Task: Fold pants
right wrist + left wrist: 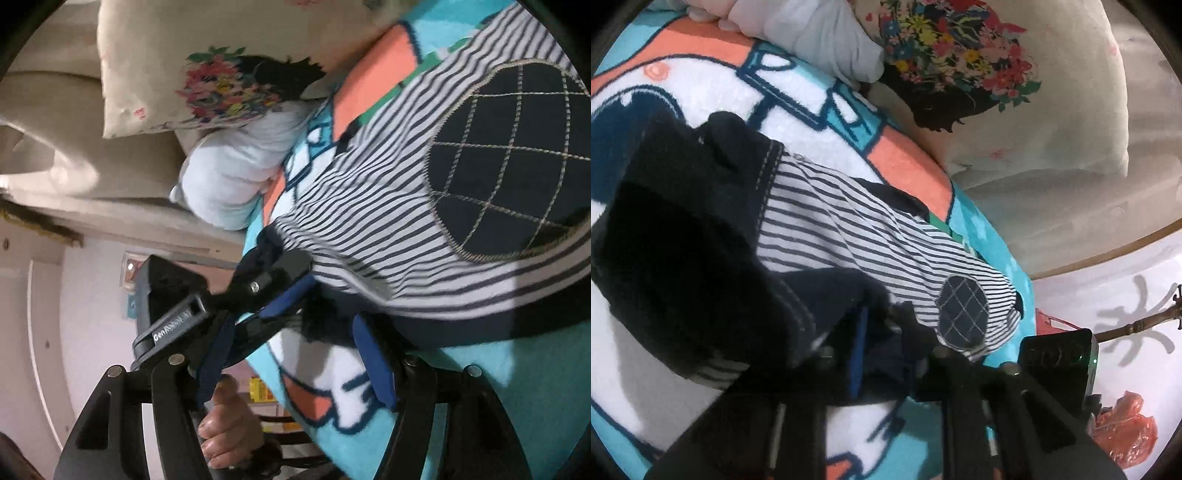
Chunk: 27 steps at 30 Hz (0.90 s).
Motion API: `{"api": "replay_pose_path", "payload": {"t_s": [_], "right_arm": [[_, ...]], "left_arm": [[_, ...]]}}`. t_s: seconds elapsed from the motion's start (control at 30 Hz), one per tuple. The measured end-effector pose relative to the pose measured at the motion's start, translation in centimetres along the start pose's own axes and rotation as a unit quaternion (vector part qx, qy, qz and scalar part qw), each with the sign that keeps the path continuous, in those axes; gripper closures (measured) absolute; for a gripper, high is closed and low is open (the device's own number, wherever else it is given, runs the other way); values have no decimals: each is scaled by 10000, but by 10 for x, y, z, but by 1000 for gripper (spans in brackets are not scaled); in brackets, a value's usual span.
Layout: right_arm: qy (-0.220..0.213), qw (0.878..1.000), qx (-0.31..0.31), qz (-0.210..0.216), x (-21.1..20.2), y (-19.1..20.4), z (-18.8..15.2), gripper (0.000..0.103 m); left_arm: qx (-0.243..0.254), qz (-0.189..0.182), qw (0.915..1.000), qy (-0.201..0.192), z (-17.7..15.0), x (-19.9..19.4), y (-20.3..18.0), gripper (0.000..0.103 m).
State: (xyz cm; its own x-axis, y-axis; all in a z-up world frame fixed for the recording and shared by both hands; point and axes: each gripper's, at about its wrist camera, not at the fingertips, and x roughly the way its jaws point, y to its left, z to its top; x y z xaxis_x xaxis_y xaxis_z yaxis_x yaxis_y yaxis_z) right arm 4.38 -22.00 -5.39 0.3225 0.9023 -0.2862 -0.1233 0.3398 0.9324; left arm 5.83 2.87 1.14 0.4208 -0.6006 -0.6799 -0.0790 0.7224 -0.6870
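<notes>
The pants (849, 225) are small, white with navy stripes, navy waistband and cuffs, and a round quilted navy knee patch (962, 310). They lie on a patterned blanket (798, 107). In the left wrist view my left gripper (882, 332) is shut on the navy cuff end, with dark fabric bunched over its fingers. In the right wrist view the pants (376, 206) and their knee patch (513, 162) fill the upper right. My right gripper (332, 325) is shut on the striped leg's navy hem. The other gripper (273, 280) shows just to its left, gripping the same edge.
A cream pillow with a floral print (1015, 92) lies beyond the blanket, also in the right wrist view (207, 74). A white bundled cloth (820, 40) sits at the blanket's far edge. A red plastic bag (1126, 432) lies off the bed. A hand (229, 424) holds the left gripper's handle.
</notes>
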Motion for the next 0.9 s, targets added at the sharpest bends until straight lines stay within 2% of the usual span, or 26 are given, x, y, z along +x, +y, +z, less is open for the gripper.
{"api": "replay_pose_path", "payload": {"t_s": [0.07,0.13,0.2,0.23,0.3,0.33,0.4,0.43,0.47,0.5,0.57,0.63,0.7,0.8,0.9], "right_arm": [[-131,9999,40,-65,-5,-2,4,31],[-315,9992,75,-232,-15,-5,7,31],[-448,9981,240,-339,-26,-15,12,33],[-507,9975,385,-316,-31,-21,14,33],[-599,9961,616,-199,-39,-29,18,33],[-657,9951,729,-140,-43,-33,19,33],[-830,9927,858,-191,-53,-39,23,34],[-935,9914,884,-245,-58,-41,25,36],[-1033,9901,889,-344,-63,-43,26,44],[-1090,9890,883,-469,-68,-46,27,50],[-1135,9866,845,-814,-74,-55,30,81],[-1085,9870,715,-947,-76,-60,31,90],[-1086,9869,406,-1124,-78,-52,30,90],[-1134,9829,-222,-1431,-77,-25,33,90],[-1162,9799,-503,-1542,-77,-7,47,90]], "left_arm": [[-109,-8,9999,50,0,2,6,87],[-273,-126,9995,129,-2,2,14,82],[-413,-340,9984,176,-2,3,19,52],[-474,-494,9975,167,-2,4,19,47],[-561,-757,9954,161,-1,2,20,30],[-579,-832,9947,175,0,4,19,28],[-561,-752,9954,202,2,6,16,27],[-521,-686,9960,221,3,7,15,28],[-494,-588,9968,227,4,8,14,41],[-433,-394,9980,221,5,8,13,67],[-351,-182,9988,297,7,11,16,98],[-550,-329,9972,374,6,14,26,98],[-541,-342,9973,349,7,14,26,98],[-346,-178,9990,240,8,12,15,98],[-47,49,9999,98,17,9,2,98]]}}
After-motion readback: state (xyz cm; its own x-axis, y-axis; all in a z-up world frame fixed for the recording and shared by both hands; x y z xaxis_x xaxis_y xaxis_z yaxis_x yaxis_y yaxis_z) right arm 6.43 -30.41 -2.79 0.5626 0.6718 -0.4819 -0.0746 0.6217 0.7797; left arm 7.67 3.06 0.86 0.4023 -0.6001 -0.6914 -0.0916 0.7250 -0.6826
